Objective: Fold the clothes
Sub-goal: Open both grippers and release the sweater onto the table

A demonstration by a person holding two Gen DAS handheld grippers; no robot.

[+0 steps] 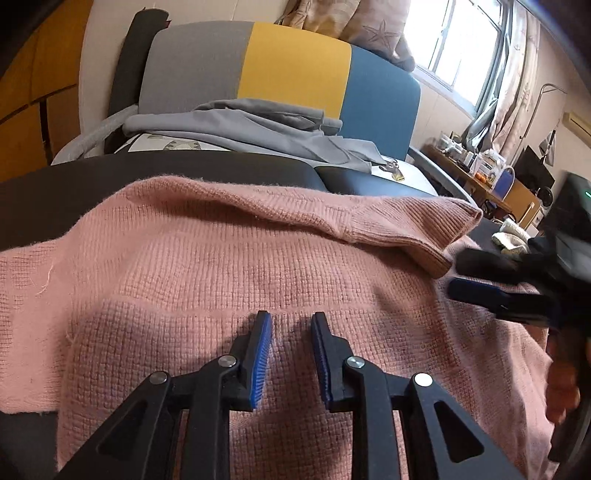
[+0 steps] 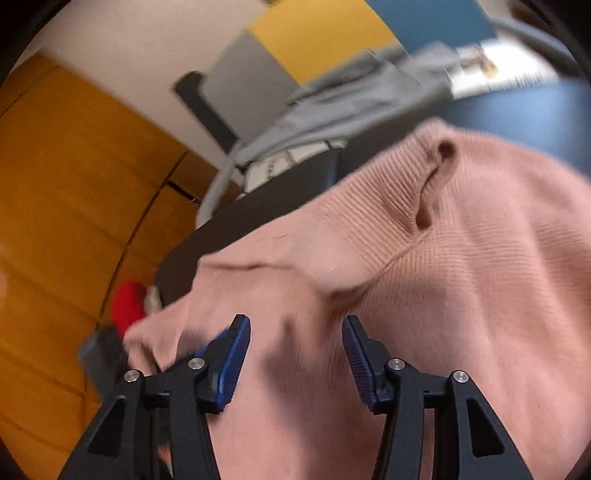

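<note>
Behind the dark table, a sofa back in gray, yellow and blue blocks. On top of it, a pillow with star shapes. Upper right: a bright window with daylight, a long curtain beside it. Below that, a wooden desk full of small stuff. On the left, orange-brown wood panels and a pale wall.

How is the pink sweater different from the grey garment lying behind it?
The pink sweater is a chunky knit; the grey garment is smooth, thinner cloth. The pink sweater lies spread right under the grippers, while the grey garment lies rumpled farther back by the striped backrest. Neither is gripped, and neither is neatly folded yet.
</note>
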